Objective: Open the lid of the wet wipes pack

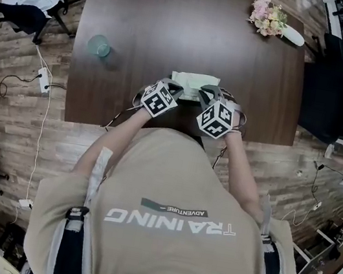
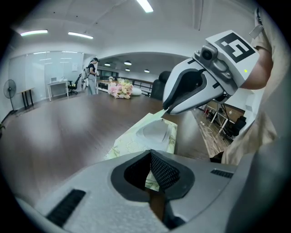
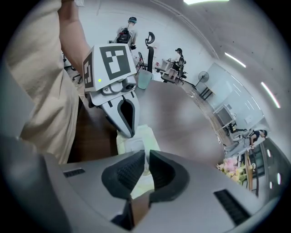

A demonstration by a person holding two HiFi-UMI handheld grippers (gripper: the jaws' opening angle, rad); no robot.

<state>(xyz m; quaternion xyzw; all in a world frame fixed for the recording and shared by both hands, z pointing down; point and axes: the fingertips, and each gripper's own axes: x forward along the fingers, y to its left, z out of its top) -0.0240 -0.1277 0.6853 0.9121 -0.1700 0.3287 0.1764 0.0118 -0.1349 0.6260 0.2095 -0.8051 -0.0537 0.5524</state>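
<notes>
left claw (image 2: pixel 150 157) clamped on left edge of wet wipes pack (image 1: pixel 195 79), right claw (image 3: pixel 145 159) pinched on lid flap (image 2: pixel 158 114) at pack's right side (pack on desk (image 1: pixel 146 17)).

Our right gripper (image 3: pixel 145 157) holds its jaws nearly together on a pale strip of the wet wipes pack (image 3: pixel 146 136). Beyond them, our left gripper (image 3: pixel 127 131) meets the pack's far end on the dark table (image 3: pixel 182 113).

Left gripper (image 1: pixel 177 87) and right gripper (image 1: pixel 208 92) jaws are closed.

Beige lettered T-shirt (image 1: pixel 176 186), grey left gripper (image 2: pixel 150 157), right gripper (image 3: pixel 146 159), black-white marker cubes (image 1: pixel 160 98)
</notes>
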